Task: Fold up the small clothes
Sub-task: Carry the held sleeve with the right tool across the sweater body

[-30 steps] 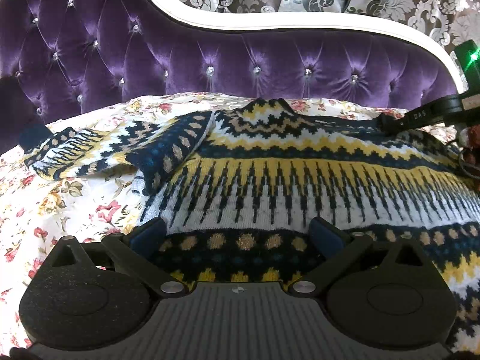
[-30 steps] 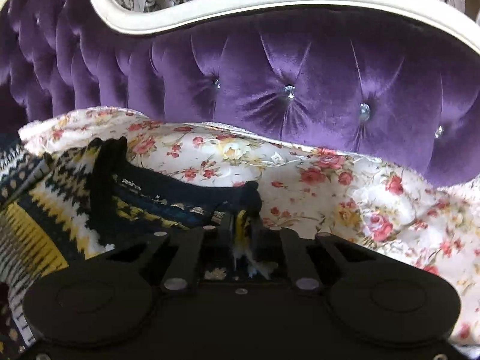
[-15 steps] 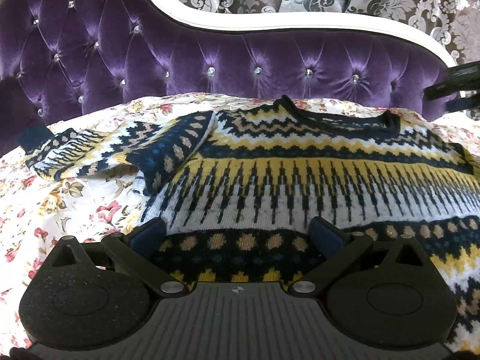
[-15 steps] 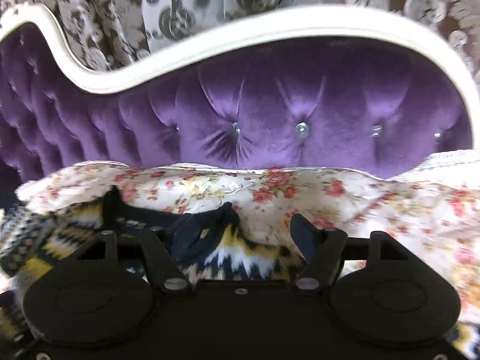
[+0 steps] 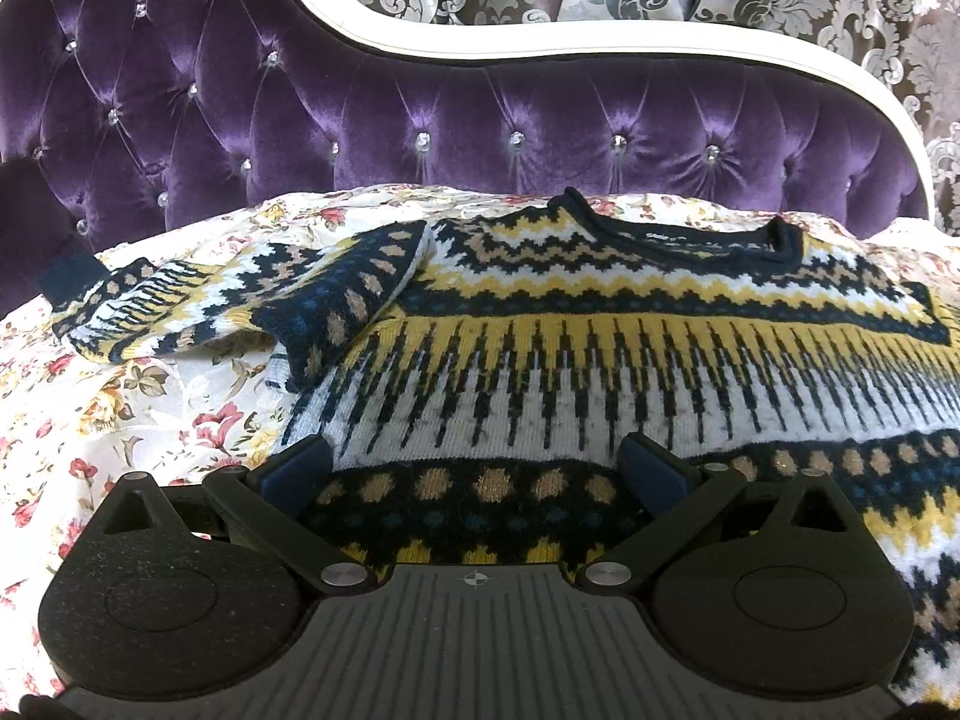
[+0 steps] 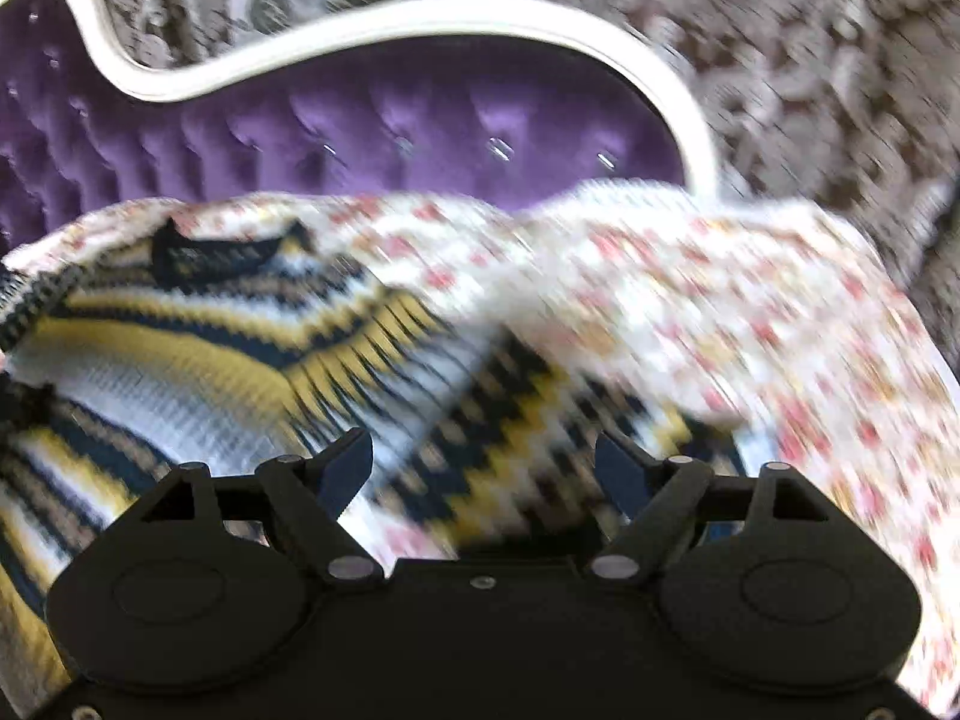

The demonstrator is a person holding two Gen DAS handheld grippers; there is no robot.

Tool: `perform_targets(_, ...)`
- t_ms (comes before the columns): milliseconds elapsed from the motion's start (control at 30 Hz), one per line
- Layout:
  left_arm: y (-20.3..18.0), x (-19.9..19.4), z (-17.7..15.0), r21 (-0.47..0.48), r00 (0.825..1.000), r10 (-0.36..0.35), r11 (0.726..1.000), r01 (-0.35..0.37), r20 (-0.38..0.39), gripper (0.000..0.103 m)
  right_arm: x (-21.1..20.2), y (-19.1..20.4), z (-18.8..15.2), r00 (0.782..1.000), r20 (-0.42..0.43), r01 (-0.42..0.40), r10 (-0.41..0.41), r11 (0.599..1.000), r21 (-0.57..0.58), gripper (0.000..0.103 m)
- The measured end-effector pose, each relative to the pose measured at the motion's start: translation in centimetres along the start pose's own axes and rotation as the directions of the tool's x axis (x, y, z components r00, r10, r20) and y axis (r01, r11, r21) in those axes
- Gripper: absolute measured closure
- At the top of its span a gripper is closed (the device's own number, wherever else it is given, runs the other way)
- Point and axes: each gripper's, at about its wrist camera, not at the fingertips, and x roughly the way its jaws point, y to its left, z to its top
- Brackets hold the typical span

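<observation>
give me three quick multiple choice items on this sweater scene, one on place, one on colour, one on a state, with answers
1. Where does the sweater lie?
A. on a floral bedspread
B. on a wooden floor
C. in a basket

2. What colour is the tufted headboard?
A. green
B. purple
C. red

3. How do the right gripper fingers stand?
A. clamped on the collar
B. spread apart, gripping nothing
C. shut on a sock

Answers:
1 A, flowered fabric shows all around the knit.
2 B, the buttoned velvet is purple.
3 B, both fingers stand wide apart above the sweater.

Blurred sweater (image 6: 198, 360) beneath parted jaws
</observation>
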Motion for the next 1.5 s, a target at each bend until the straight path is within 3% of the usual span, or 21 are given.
perform_targets(300, 0.1, 0.0, 0.0, -0.001, 1.000, -0.001, 1.000, 0.001, 0.000, 0.000, 0.9, 2.2, -4.4, 1.000, -0.012, 0.006, -0.009, 0.987, -0.160, 0.021)
perform_targets(433, 0.1, 0.0, 0.0, -0.005, 1.000, -0.004, 1.000, 0.004, 0.001, 0.000, 2.2, 1.5, -5.3, 0.999, -0.015, 0.043, -0.045, 0.992, -0.116, 0.022)
perform_targets(467, 0.1, 0.0, 0.0, -0.003, 1.000, -0.003, 1.000, 0.003, 0.000, 0.000, 2.1, 0.9, -5.6, 0.999, -0.008, 0.033, -0.034, 0.995, -0.090, 0.025)
perform_targets(567, 0.3, -0.1, 0.0, -0.005, 1.000, -0.007, 1.000, 0.007, -0.002, 0.000, 1.8, -0.3, -5.5, 0.999, 0.002, 0.052, -0.052, 0.998, -0.039, 0.050)
perform_targets(600, 0.2, -0.1, 0.0, -0.007, 1.000, -0.009, 1.000, 0.009, -0.002, 0.000, 1.6, -0.7, -5.5, 0.998, -0.002, 0.062, -0.063, 0.998, -0.029, 0.070)
perform_targets(633, 0.3, -0.1, 0.1, -0.009, 1.000, -0.012, 1.000, 0.012, -0.006, 0.000, 1.4, -1.0, -5.3, 0.997, -0.009, 0.074, -0.075, 0.997, -0.016, 0.082)
perform_targets(800, 0.8, -0.6, 1.1, -0.024, 0.997, -0.053, 0.998, 0.052, -0.054, 0.003, -1.0, -3.3, -3.5, 1.000, -0.006, 0.010, -0.009, 0.990, 0.139, 0.085)
perform_targets(967, 1.8, -3.6, 1.8, -0.059, 0.994, -0.102, 0.993, 0.100, -0.043, 0.003, -4.3, -1.3, 1.0, 0.994, 0.058, -0.101, 0.091, 0.975, 0.198, 0.085)
perform_targets(1200, 3.6, -8.3, 2.8, -0.020, 0.990, -0.139, 0.990, 0.139, -0.001, 0.003, -5.7, 6.3, 8.6, 0.943, 0.152, -0.323, 0.297, 0.927, 0.192, 0.085)
perform_targets(1333, 4.9, -10.1, 2.7, -0.001, 0.989, -0.145, 0.989, 0.145, 0.018, 0.003, -4.4, 13.2, 12.0, 0.893, 0.176, -0.439, 0.415, 0.889, 0.133, 0.085)
perform_targets(1500, 6.9, -10.9, 2.3, -0.027, 0.989, -0.145, 0.989, 0.145, 0.019, 0.003, -1.0, 20.8, 13.7, 0.836, 0.169, -0.542, 0.522, 0.834, 0.103, 0.085)
